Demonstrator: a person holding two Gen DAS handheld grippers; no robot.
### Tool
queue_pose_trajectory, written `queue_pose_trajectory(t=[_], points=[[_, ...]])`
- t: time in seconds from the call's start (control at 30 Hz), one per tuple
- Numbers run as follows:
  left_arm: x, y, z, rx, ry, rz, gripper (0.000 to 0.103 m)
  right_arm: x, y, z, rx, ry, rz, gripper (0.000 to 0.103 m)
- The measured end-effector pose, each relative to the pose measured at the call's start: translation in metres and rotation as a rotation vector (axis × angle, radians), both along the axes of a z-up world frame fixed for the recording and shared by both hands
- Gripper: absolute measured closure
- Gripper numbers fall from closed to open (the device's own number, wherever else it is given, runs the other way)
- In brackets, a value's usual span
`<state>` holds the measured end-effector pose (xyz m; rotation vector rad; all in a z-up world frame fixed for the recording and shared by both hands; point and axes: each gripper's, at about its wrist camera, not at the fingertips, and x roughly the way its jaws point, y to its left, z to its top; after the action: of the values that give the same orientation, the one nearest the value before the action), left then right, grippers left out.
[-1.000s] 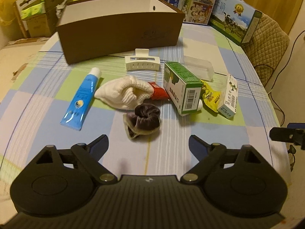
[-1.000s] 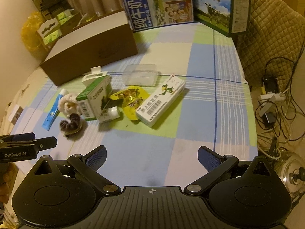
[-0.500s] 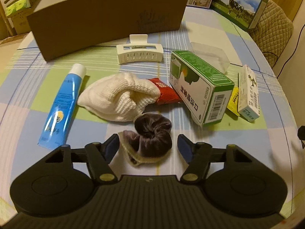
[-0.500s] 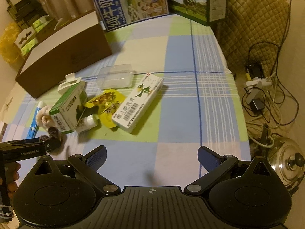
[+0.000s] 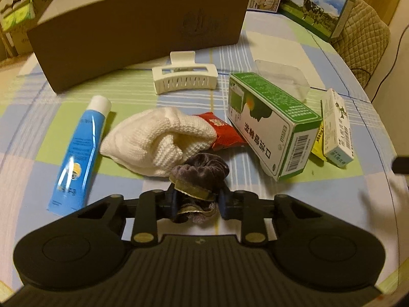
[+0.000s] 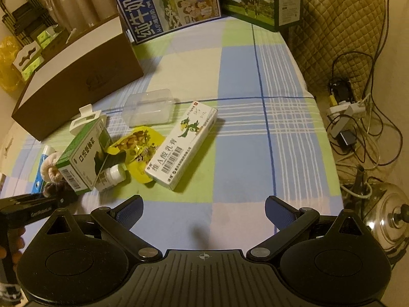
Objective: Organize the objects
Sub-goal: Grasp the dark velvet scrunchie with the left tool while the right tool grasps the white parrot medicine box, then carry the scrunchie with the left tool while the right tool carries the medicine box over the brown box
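My left gripper point(image 5: 198, 202) is shut on a dark velvet scrunchie point(image 5: 202, 171) that rests on the checked tablecloth. Just beyond it lie a white knitted cloth point(image 5: 158, 140), a red packet point(image 5: 225, 133), a blue tube point(image 5: 79, 151), a white hair claw point(image 5: 185, 78) and a green carton point(image 5: 271, 125). A brown open box point(image 5: 138, 30) stands at the back. My right gripper point(image 6: 203, 211) hangs open over bare cloth, nothing between its fingers. In front of it lie a white medicine box point(image 6: 182, 144), a yellow packet point(image 6: 138, 145), a small white bottle point(image 6: 110, 177) and a clear plastic tub point(image 6: 148, 107).
Milk cartons point(image 6: 166, 2) stand along the table's far edge. A quilted chair point(image 6: 337, 23) sits off the right side, with cables, a power strip point(image 6: 345, 110) and a steel pot point(image 6: 388, 220) on the floor. The table edge runs close on the right.
My left gripper moved forward and down onto the scrunchie and closed from open to shut on it. My right gripper stayed open and shifted slightly closer to the items.
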<state>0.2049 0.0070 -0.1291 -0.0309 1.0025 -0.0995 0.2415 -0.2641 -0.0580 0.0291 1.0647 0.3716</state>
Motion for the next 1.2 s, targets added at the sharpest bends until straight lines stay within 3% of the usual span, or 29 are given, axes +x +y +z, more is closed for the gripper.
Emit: queue_pose_trajectory(t=[0.1,0.23,0.47,0.9,1.07,1.2], points=[[-0.008,0.003,0.011,0.000,-0.023,-0.012,0.080,0.008,0.005,-0.002,0.013,-0.008,0.001,0.004],[-0.017,0.015,0.028,-0.027,-0.048,0.012,0.080,0.023,0.014,-0.006,0.026,-0.015,0.006,0.019],[-0.022,0.040,0.057,-0.035,-0.102,0.064,0.080,0.051,0.035,-0.018,0.035,-0.022,-0.020,0.030],[-0.011,0.074,0.074,-0.035,-0.128,0.107,0.080,0.090,0.057,-0.042,-0.013,0.046,-0.098,0.042],[0.001,0.081,0.079,-0.041,-0.139,0.093,0.080,0.096,0.060,-0.048,-0.034,0.084,-0.097,0.066],[0.016,0.086,0.086,-0.048,-0.151,0.073,0.080,0.096,0.059,-0.045,-0.043,0.082,-0.078,0.068]])
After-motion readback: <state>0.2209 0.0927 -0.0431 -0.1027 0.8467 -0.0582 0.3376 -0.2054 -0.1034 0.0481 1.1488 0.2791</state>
